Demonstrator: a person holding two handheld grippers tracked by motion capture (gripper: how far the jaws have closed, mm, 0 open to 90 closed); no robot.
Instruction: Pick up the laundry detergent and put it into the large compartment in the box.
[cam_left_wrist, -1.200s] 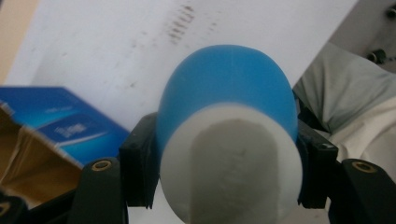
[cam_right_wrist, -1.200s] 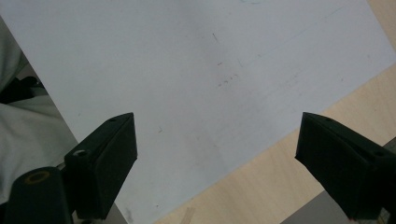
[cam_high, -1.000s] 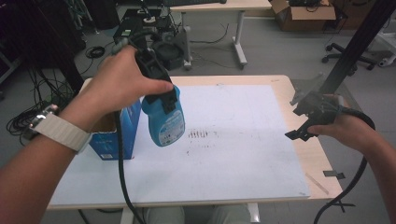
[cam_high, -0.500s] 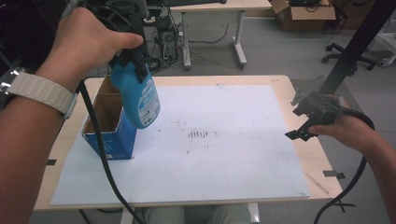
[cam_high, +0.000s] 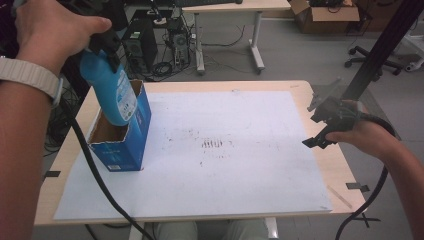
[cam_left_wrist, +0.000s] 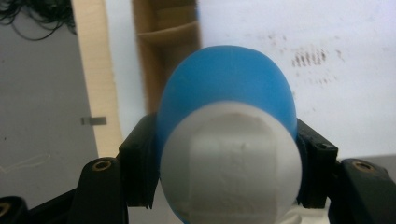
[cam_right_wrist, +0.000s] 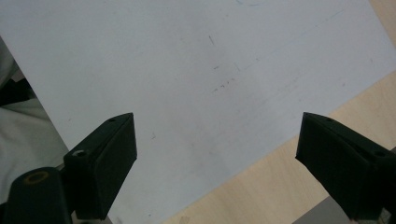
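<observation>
Above the open box (cam_high: 120, 145), left gripper (cam_left_wrist: 224, 182) clamps bottle (cam_high: 110, 92), seemingly clearing its rim; right gripper (cam_right_wrist: 215, 154) gapes.

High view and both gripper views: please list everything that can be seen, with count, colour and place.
bottle: 1, blue with a white cap, held upright, its base in the mouth of the box
box: 1, blue outside, brown inside, open top, left part of the table
paper sheet: 1, white with dark smudges, covers most of the table
table: 1, light wood
computer tower: 1, black, floor behind the table
cardboard carton: 1, brown, floor at the far right
left gripper: 1, black, shut on the bottle
right gripper: 1, black, open, over the right edge of the paper sheet
</observation>
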